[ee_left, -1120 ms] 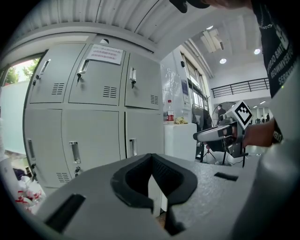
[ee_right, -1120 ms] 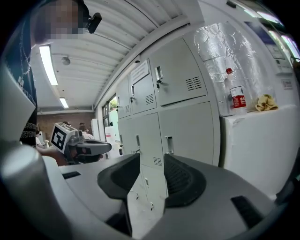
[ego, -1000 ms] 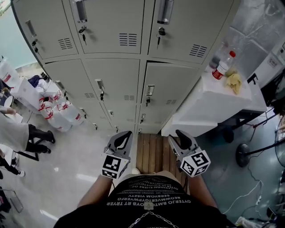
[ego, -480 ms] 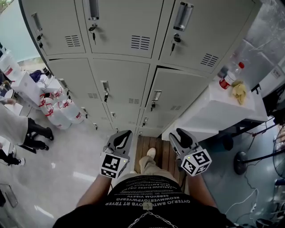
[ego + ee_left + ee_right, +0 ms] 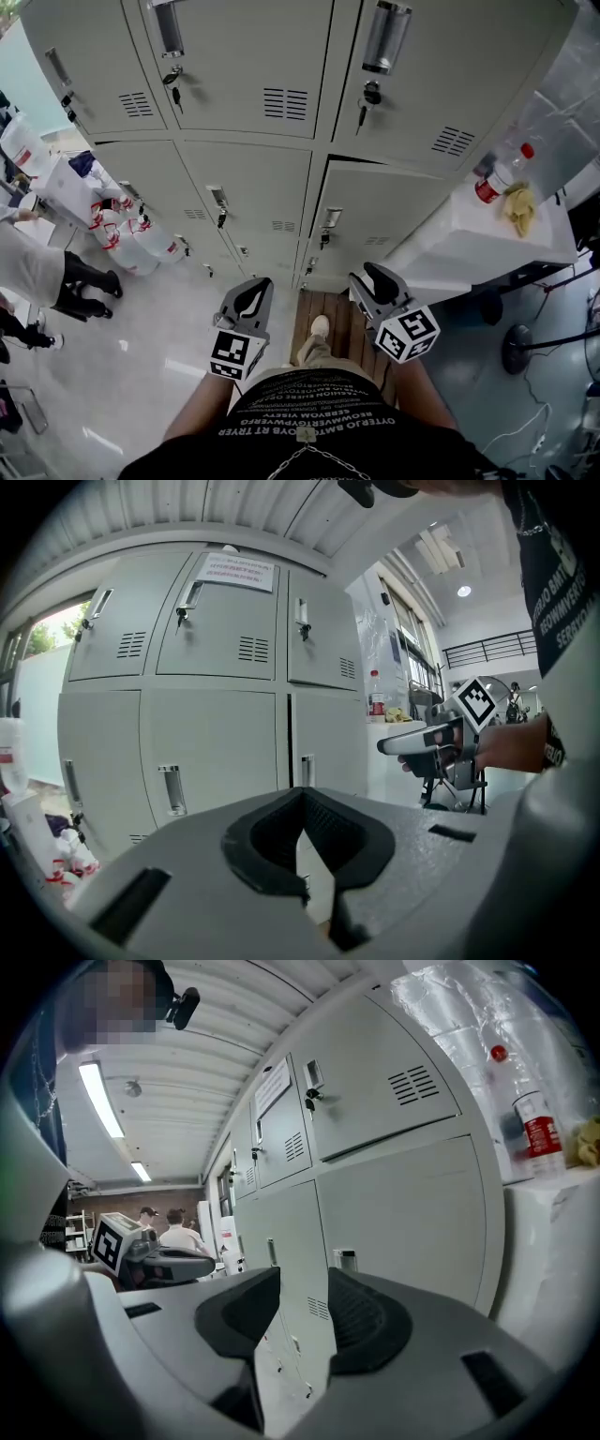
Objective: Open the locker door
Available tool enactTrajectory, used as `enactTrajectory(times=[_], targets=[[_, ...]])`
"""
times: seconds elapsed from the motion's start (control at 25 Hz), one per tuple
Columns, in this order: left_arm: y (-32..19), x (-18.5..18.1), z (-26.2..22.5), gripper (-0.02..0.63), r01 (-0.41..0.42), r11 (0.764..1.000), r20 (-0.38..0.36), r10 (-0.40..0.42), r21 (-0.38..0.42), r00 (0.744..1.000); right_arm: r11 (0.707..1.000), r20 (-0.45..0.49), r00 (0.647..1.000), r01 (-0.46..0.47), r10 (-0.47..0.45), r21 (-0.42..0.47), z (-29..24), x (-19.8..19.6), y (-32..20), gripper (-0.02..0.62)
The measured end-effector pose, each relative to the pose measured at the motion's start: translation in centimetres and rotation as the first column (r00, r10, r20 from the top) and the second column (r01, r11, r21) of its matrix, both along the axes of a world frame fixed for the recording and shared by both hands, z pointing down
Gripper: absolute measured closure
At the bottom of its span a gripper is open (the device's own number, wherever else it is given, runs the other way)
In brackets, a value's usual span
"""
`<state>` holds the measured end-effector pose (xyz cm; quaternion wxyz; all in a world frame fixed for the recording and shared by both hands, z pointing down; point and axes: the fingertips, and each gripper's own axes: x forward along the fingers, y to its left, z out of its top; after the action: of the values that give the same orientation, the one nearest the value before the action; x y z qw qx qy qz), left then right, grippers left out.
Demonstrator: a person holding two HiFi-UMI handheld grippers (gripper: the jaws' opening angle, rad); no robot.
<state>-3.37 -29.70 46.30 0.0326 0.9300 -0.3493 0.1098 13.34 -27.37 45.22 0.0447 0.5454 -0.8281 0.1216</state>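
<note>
At the left edge of the floor a person in a white coat (image 5: 28, 267) stands near a cluster of white bottles with red labels (image 5: 131, 239) set against the foot of a bank of grey lockers (image 5: 234, 56); the lockers fill the top of the head view, stacked in rows, each door with a vent and a small handle; below them, at the centre, the left gripper (image 5: 255, 289) points toward the lockers, its jaw tips clenched together with nothing between them; a shoe (image 5: 320, 325) rests on a wooden board (image 5: 342, 323) on the floor between the two grippers; the right gripper (image 5: 367, 277) is held level with the left one, its jaws released and apart, nothing in them, well clear of any door; ahead of it is the locker door (image 5: 384, 225), in the middle row at the bank's right end, with its handle (image 5: 331, 217) on its left edge; just beside it stands a white table (image 5: 469, 244); near the table's far right corner stand a red-capped bottle (image 5: 502, 175) and a yellow cloth (image 5: 518, 208).
</note>
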Motion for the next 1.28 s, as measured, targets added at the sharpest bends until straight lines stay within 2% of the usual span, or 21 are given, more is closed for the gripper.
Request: enactTrajectory(times=[0.44,0.92,1.12,1.28], targets=[[-5.1,3.5,0.7,0.614,0.025,1.0,0.018,-0.025,-0.018,1.0,0.995,0.009,0.995,0.095,-0.095,-0.03,2.3,0.8,-7.2,0.454],[-8.4,5.3,2.1,0.614,0.07,0.996,0.037,-0.068,-0.049,0.997,0.976,0.011,0.98,0.197,-0.197,-0.092,6.6,-0.2,-12.5,0.456],[-9.1,5.6,2.7,0.614,0.085,0.994,0.043,-0.082,-0.065,0.996,0.971,0.016,0.977,0.212,-0.212,-0.109,7.6,-0.9,-13.9,0.456],[-9.6,5.9,2.7,0.614,0.088,0.994,0.043,-0.085,-0.065,0.995,0.978,-0.003,0.984,0.176,-0.177,-0.111,8.1,-1.2,-14.7,0.454]])
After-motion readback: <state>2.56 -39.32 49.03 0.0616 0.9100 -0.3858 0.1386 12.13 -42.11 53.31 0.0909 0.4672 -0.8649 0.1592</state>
